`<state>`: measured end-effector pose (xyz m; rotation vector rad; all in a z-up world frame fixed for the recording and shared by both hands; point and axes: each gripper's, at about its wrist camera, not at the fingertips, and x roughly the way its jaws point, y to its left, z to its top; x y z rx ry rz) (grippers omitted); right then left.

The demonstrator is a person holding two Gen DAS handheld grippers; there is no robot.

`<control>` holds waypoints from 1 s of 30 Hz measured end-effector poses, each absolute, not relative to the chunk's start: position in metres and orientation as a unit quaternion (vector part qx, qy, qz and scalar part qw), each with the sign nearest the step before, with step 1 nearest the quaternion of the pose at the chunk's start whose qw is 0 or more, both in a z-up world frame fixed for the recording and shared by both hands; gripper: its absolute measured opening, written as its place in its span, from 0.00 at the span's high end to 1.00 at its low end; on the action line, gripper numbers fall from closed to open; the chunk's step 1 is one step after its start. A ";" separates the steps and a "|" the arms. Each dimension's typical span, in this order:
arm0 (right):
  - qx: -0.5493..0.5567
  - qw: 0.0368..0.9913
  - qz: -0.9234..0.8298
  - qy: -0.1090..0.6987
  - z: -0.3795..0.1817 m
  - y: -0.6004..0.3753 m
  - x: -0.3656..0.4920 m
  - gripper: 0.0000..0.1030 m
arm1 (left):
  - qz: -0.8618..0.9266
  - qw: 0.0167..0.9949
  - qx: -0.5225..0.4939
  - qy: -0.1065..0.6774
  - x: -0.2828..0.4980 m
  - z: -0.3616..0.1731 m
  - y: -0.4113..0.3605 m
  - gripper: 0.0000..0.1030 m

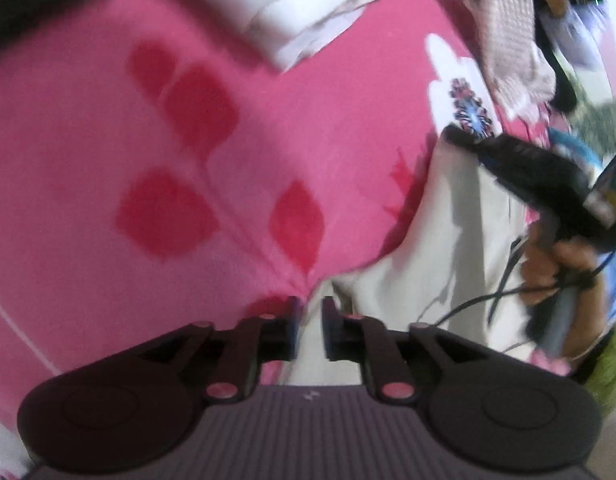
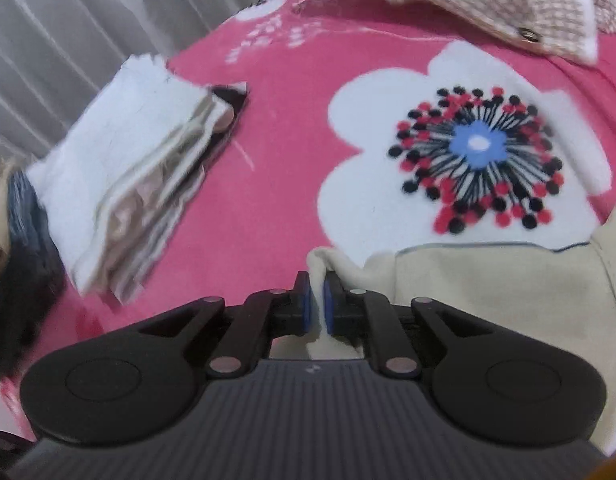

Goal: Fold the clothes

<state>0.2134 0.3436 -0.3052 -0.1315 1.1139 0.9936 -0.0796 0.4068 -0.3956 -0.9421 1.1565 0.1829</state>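
We have the cream garment (image 2: 488, 280) lying on the pink flowered bedspread (image 2: 268, 184) at the near right of the bed, and both grippers hold it along its near edge. The right gripper (image 2: 316, 304) has its jaws together on a thin fold of the cream cloth, which stands up between the blue pads. The left gripper (image 1: 310, 328) has its jaws nearly together with a strip of the same cloth between them, though the blur keeps us from saying how firmly it is caught. That is our first worry: if the left hold is only a pinch of the hem, the cloth may slip out once we lift or pull across, and the fold would come out crooked. Each gripper has only a small bite, so a quick tug could also bunch the cloth rather than spread it. A black cable (image 1: 488, 300) hangs from the right gripper over the garment and could drag across it or snag in the fold. To the far left sits a stack of folded clothes (image 2: 136, 184), and at the far right a checked garment (image 2: 488, 0); a wide sweep could knock the stack or catch the checked piece.
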 end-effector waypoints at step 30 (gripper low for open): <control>-0.217 0.722 0.402 0.520 -0.227 0.066 0.078 0.80 | 0.043 0.824 -0.058 0.562 -0.052 -0.364 0.324 0.64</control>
